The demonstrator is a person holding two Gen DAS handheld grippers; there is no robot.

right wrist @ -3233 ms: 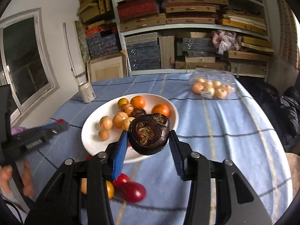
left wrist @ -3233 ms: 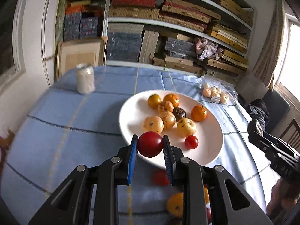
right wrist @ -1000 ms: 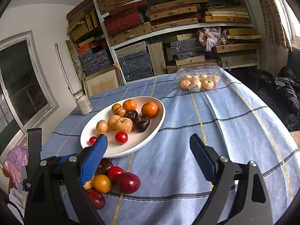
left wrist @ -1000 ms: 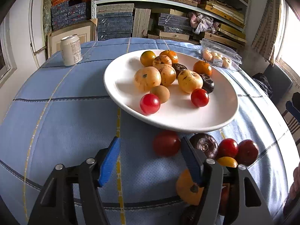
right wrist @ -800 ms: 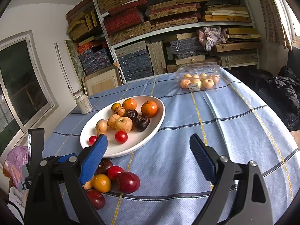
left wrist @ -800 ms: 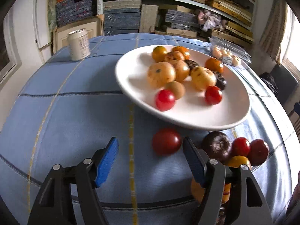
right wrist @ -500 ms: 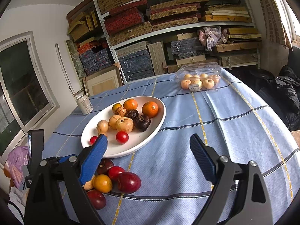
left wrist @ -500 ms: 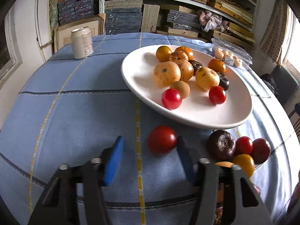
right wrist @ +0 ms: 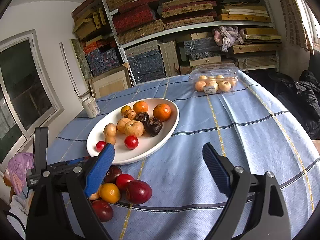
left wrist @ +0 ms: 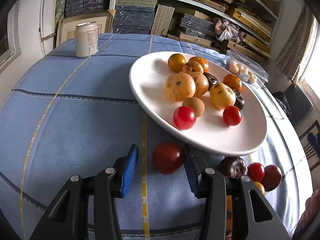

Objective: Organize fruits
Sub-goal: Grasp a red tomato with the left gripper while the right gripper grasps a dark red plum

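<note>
A red tomato (left wrist: 167, 158) lies on the blue cloth just below the white plate (left wrist: 152, 76). My left gripper (left wrist: 160, 148) straddles it and its jaws are closing. The right pad (left wrist: 190, 172) is against the tomato, while the left pad (left wrist: 131, 170) still stands apart from it. The plate (right wrist: 160, 140) holds several orange, yellow, dark and red fruits. A loose pile lies by its near rim: a dark fruit (right wrist: 112, 174), a small tomato (right wrist: 124, 181), a plum (right wrist: 138, 192) and a yellow fruit (right wrist: 109, 193). My right gripper (right wrist: 158, 148) hangs open above the cloth, holding nothing.
A drink can (left wrist: 86, 40) stands at the table's far left. A clear plastic box of pale fruits (right wrist: 215, 80) sits at the far edge. Packed shelves rise behind the round table. A person's hand (left wrist: 312, 210) shows at the lower right.
The tomato and the dark fruit carried earlier now lie on the plate. Over the last second the left jaws narrowed around the loose red tomato. The right gripper stayed still and open.
</note>
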